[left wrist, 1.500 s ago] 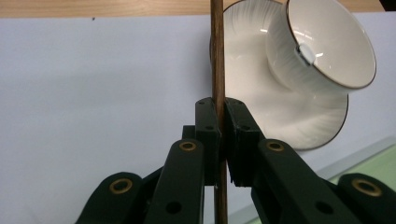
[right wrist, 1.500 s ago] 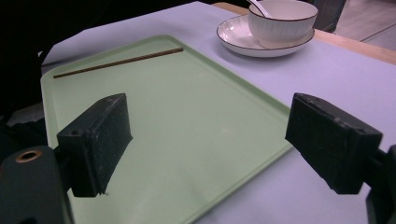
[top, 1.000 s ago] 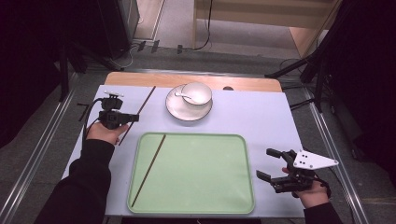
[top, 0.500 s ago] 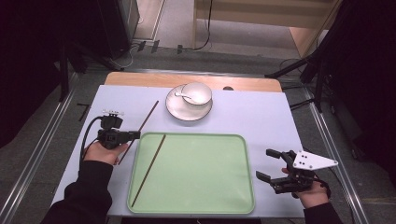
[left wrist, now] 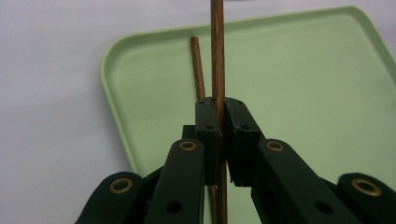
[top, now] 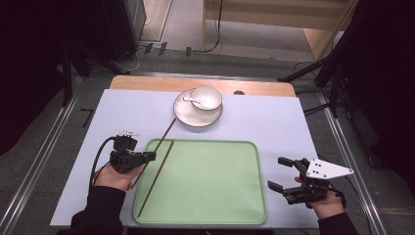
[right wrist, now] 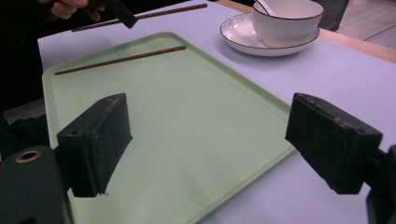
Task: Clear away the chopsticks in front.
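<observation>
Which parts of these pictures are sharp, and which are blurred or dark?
Left gripper view: the jaws and the held chopstick are sharp, the tray behind soft. Right gripper view: the near black jaws look slightly blurred, the bowl clearer. High view: the table is evenly lit, its surroundings dark.

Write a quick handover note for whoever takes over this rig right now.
Left tool: shut on the second chopstick, carried near the green tray's left edge.
Right tool: open, holding nothing, by the tray's right edge.
Done: first chopstick lies in the tray.
Left: lay the held chopstick beside it. The bowl and spoon sit on the plate beyond the tray.
</observation>
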Available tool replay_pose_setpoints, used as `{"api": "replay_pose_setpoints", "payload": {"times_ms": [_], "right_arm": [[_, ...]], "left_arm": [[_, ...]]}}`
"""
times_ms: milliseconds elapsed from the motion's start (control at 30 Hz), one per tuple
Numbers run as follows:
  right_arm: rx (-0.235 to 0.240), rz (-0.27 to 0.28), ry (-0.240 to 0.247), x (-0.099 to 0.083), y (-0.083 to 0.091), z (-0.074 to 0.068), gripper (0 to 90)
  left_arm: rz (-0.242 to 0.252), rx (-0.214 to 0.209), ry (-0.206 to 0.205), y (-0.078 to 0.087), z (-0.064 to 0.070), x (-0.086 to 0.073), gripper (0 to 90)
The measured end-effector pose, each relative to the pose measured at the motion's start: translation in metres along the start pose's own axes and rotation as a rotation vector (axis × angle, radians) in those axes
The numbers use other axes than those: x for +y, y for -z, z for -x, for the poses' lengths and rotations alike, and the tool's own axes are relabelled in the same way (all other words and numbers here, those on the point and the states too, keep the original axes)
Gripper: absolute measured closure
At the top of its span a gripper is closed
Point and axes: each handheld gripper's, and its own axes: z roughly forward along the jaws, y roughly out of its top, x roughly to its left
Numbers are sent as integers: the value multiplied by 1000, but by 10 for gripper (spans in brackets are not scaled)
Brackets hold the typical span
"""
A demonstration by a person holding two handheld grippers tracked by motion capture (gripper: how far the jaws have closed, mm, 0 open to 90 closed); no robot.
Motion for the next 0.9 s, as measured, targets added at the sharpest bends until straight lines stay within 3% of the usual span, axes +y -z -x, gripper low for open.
{"api": "replay_pose_setpoints", "payload": {"times_ms": [300, 533, 733, 900], "right_arm": [[-2, -1, 0, 0, 0, 0, 148], [0, -4, 1, 0, 0, 0, 148], [1, -3, 2, 0, 0, 0, 148], [0, -3, 2, 0, 0, 0, 148]], "left_arm": [[-9, -16, 3, -3, 16, -13, 854], [-1, -1, 28, -3, 23, -24, 853], [-40, 16, 14, -14, 33, -34, 853], [-81, 46, 32, -24, 33, -43, 853]]}}
